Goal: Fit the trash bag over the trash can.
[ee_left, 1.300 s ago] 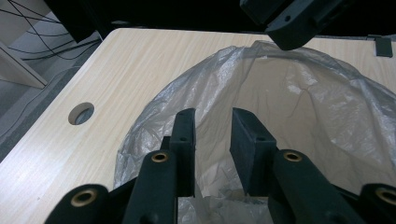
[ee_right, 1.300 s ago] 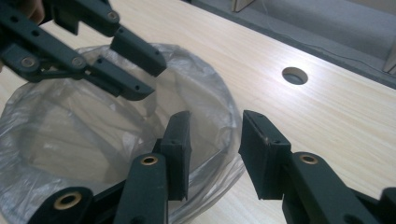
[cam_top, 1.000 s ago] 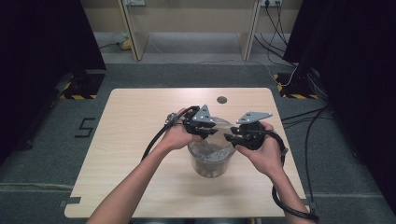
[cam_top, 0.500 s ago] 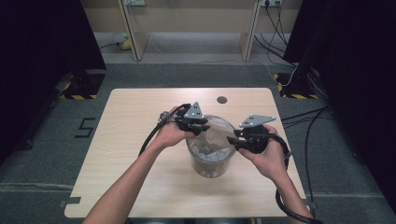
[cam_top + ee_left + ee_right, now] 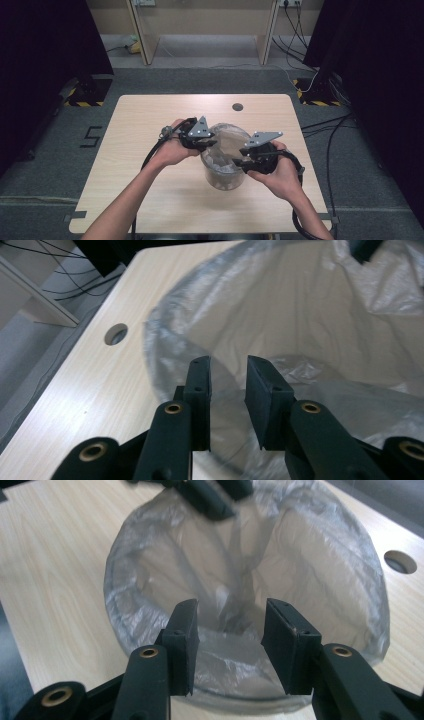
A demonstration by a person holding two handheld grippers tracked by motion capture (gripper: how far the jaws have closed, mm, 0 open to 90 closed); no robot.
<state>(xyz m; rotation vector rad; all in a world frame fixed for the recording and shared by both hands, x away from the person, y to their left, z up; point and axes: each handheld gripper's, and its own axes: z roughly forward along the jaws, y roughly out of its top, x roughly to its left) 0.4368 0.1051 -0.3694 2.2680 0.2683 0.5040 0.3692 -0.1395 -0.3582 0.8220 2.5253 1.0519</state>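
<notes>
Centrally on the tabletop (image 5: 150, 150) stands a bin (image 5: 222, 177) lined with a clear plastic bag (image 5: 310, 565). Its rim is flanked by both tools. The left tool (image 5: 227, 390) is held with jaws slightly apart, nothing pinched. The right tool (image 5: 230, 640), whose jaws have just been opening, is seen spread over the near rim, the liner unclamped.

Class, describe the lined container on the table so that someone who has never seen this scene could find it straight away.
Start at the pale wooden table and look at its middle, toward the near edge, between the person's two hands. There stands a round bin lined with a thin, see-through plastic bag folded over its rim. It is the one object standing on the tabletop, with a black gripper at either side.
</notes>
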